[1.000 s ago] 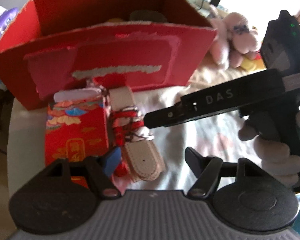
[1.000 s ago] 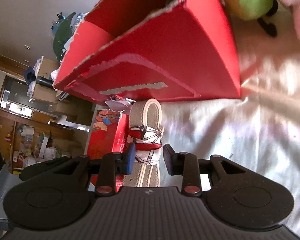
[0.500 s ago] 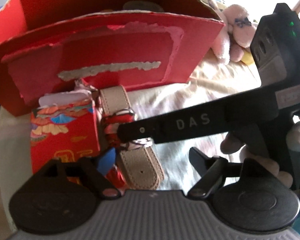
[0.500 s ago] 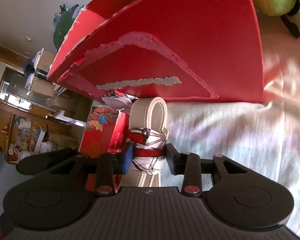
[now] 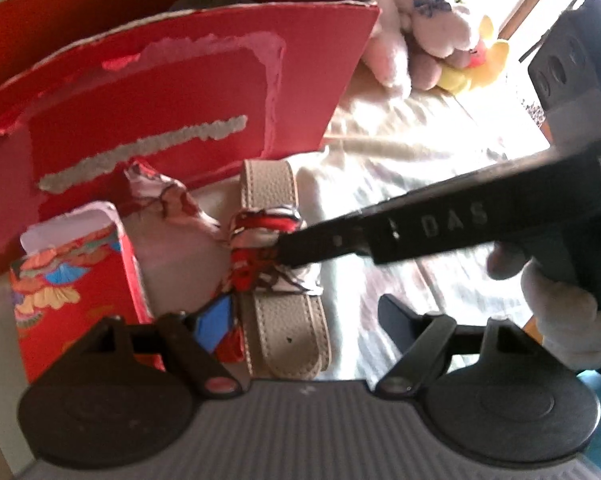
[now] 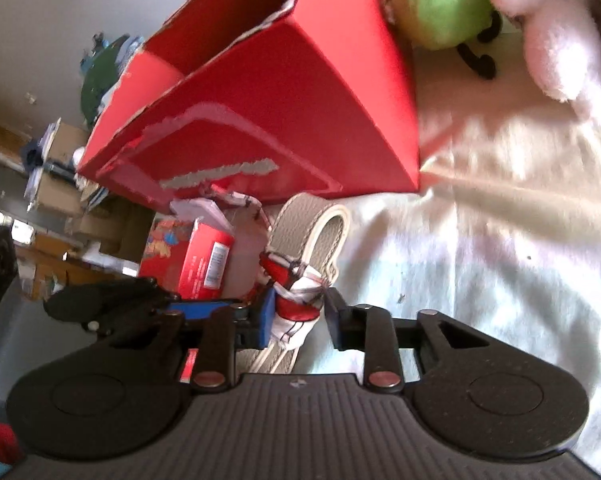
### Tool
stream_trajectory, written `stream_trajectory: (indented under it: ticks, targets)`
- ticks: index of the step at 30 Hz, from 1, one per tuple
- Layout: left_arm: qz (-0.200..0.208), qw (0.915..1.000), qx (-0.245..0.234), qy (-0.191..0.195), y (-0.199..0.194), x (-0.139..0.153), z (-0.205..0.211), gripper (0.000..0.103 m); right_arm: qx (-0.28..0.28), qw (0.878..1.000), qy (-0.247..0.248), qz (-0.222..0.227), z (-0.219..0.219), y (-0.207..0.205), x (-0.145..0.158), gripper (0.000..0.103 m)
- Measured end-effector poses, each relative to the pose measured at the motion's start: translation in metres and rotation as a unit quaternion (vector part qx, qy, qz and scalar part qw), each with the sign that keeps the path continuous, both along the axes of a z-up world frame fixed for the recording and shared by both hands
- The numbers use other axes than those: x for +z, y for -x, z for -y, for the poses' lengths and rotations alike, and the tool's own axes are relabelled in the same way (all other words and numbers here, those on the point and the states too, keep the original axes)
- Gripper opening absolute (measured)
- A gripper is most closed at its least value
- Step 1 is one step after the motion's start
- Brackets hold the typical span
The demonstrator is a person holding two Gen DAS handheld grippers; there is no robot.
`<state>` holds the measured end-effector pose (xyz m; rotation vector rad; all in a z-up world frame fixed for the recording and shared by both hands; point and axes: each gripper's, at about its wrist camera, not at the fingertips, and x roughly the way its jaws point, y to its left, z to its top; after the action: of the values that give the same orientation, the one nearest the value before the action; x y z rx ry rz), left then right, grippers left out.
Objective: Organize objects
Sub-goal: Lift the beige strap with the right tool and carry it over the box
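Observation:
A beige leather strap (image 5: 284, 336) lies on the white sheet in front of a big open red box (image 5: 180, 100). A red and white scarf (image 5: 260, 240) is knotted round the strap's middle. My left gripper (image 5: 304, 316) is open, its fingers wide on either side of the strap's near end. My right gripper (image 6: 298, 316) reaches in from the right. It is open, and its jaws straddle the scarf knot (image 6: 296, 304), which touches the blue pad. The strap (image 6: 320, 220) runs away toward the red box (image 6: 280, 100).
A small red patterned box (image 5: 72, 280) stands left of the strap, against the big box. Pink plush toys (image 5: 420, 28) and a green one (image 6: 440, 12) lie behind the big box on the right. A gloved hand (image 5: 560, 320) grips the right tool. Room clutter fills the far left.
My right gripper has moved forward until its jaws sit round the scarf knot. My left jaws have widened, and that gripper has rolled and closed in on the strap.

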<state>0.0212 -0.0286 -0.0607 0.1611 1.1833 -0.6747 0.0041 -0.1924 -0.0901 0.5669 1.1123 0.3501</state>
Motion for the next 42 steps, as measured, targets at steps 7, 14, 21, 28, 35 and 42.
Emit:
stream_trajectory:
  ticks: [7, 14, 21, 28, 35, 42]
  targets:
    - [0.000, 0.9998, 0.000, -0.019, -0.014, -0.010, 0.003, 0.068, -0.006, 1.000, -0.012, -0.010, -0.010, -0.008, -0.007, 0.046]
    - [0.008, 0.9996, -0.012, -0.024, -0.013, -0.006, 0.003, 0.062, 0.001, 1.000, 0.011, 0.000, -0.023, -0.005, 0.001, 0.041]
    - [0.019, 0.9950, -0.095, 0.023, -0.006, 0.024, 0.033, 0.060, -0.061, 0.998, 0.013, 0.012, 0.022, 0.022, 0.038, 0.039]
    - [0.083, 0.9779, -0.170, 0.090, -0.003, 0.080, 0.071, 0.060, -0.125, 0.987, 0.061, 0.078, 0.057, 0.050, 0.105, 0.038]
    - [0.183, 0.9578, -0.161, 0.152, -0.021, 0.158, 0.058, 0.060, -0.130, 0.967, 0.093, 0.201, 0.053, 0.031, 0.183, 0.038]
    - [0.262, 0.9486, -0.092, 0.151, -0.062, 0.206, 0.007, 0.060, -0.062, 0.956, 0.078, 0.277, 0.018, -0.039, 0.220, 0.037]
